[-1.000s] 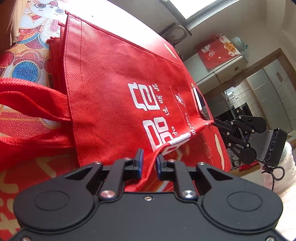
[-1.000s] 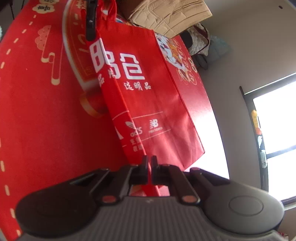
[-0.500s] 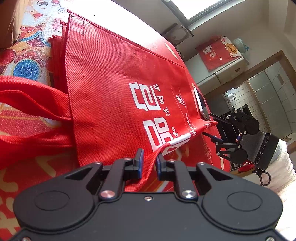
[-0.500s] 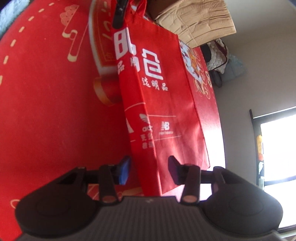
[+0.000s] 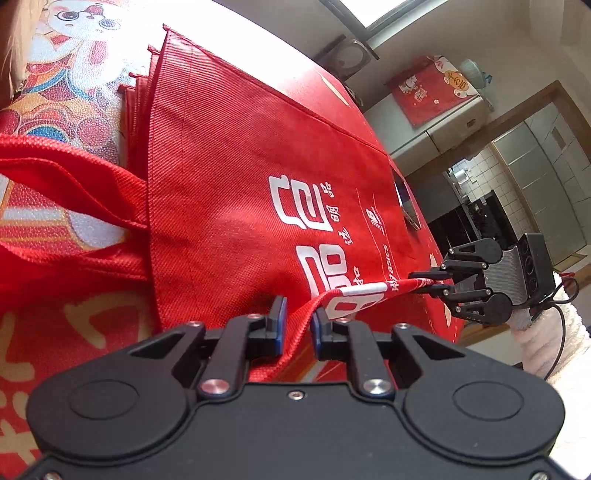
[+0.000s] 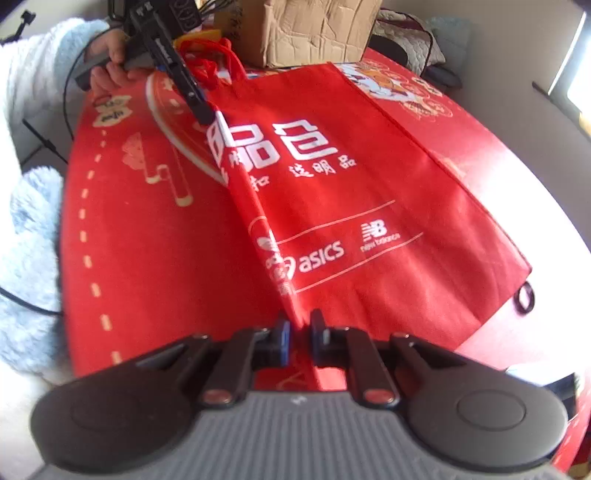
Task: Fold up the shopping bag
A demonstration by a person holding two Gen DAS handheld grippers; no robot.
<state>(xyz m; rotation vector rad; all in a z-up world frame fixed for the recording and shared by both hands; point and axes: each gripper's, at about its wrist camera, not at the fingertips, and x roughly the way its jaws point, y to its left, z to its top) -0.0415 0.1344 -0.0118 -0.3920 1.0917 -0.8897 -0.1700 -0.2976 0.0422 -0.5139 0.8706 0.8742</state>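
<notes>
A red non-woven shopping bag (image 5: 229,177) (image 6: 369,206) with white print lies flat on the red tablecloth (image 6: 147,258). Its near long edge is lifted into a raised fold stretched between both grippers. My left gripper (image 5: 298,325) is shut on that fold near the handle end; it shows in the right wrist view as the left gripper (image 6: 201,110). My right gripper (image 6: 300,330) has the fold's bottom end between its pads, its jaws closing onto it; the right gripper (image 5: 424,282) pinches the strip. The red handles (image 5: 55,184) trail off to the left.
A cardboard box (image 6: 306,29) stands behind the bag. A person's hand (image 6: 110,70) and fluffy pale sleeve (image 6: 33,229) are at the left. A small black ring (image 6: 524,297) lies by the bag's right corner. The round table's edge (image 6: 554,206) curves close on the right.
The right gripper opened around the bag's edge, then closed on it again, and rolled so its view now looks across the table. The left gripper held still.
</notes>
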